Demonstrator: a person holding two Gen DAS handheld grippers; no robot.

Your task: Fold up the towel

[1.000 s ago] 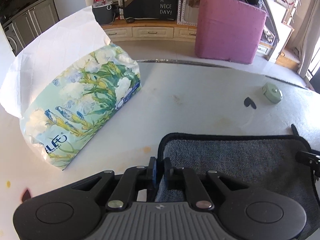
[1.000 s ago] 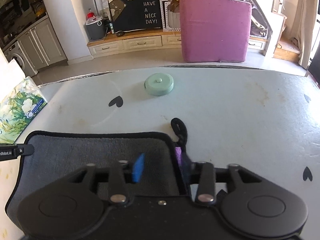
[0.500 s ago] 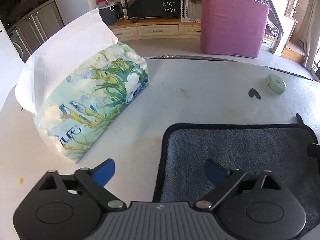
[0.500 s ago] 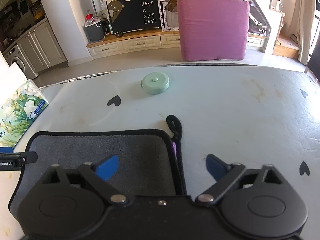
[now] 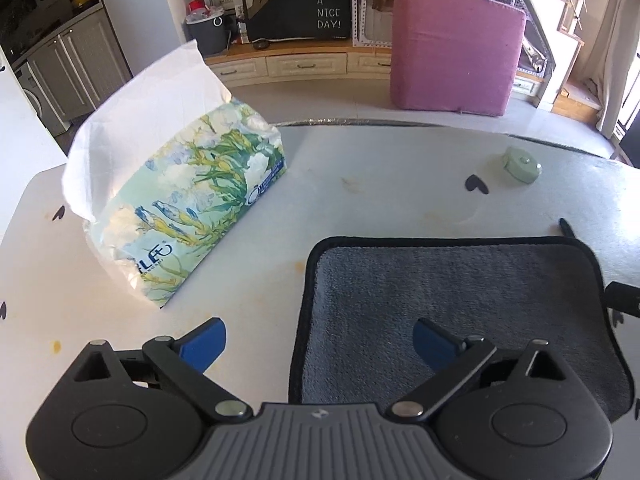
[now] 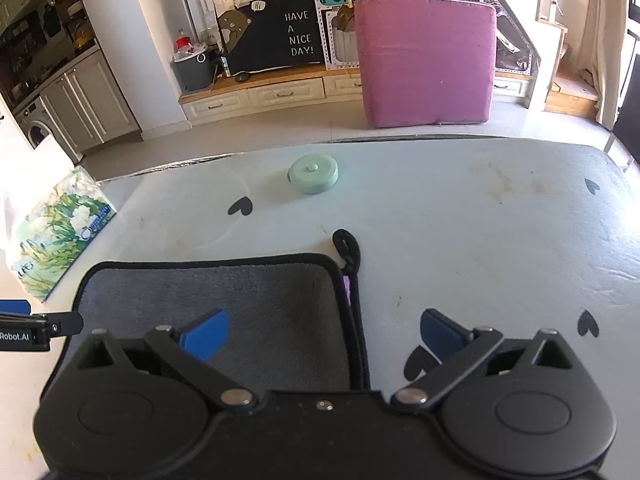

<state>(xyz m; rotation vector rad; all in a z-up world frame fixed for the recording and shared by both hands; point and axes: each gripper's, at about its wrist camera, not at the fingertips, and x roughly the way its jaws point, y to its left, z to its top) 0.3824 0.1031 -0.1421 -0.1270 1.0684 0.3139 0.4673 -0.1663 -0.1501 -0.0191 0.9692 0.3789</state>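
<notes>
A grey towel (image 5: pixel 452 300) with black trim lies flat and folded on the white table; it also shows in the right wrist view (image 6: pixel 224 304). Its black hanging loop (image 6: pixel 347 246) sticks out at the far right corner. My left gripper (image 5: pixel 316 340) is open and empty above the towel's near left edge. My right gripper (image 6: pixel 320 334) is open and empty above the towel's near right edge. The left gripper's tip (image 6: pixel 36 326) shows at the left of the right wrist view.
A flowered tissue pack (image 5: pixel 192 200) with a white sheet sticking out lies left of the towel. A pale green round tape measure (image 6: pixel 314 174) sits beyond the towel. The table's far edge (image 6: pixel 400 140) is ahead; a pink cushion (image 6: pixel 424 60) stands on the floor behind.
Both grippers were shut on the towel's near corners a second ago; both opened, let the towel go and lifted back. The towel stays flat.
</notes>
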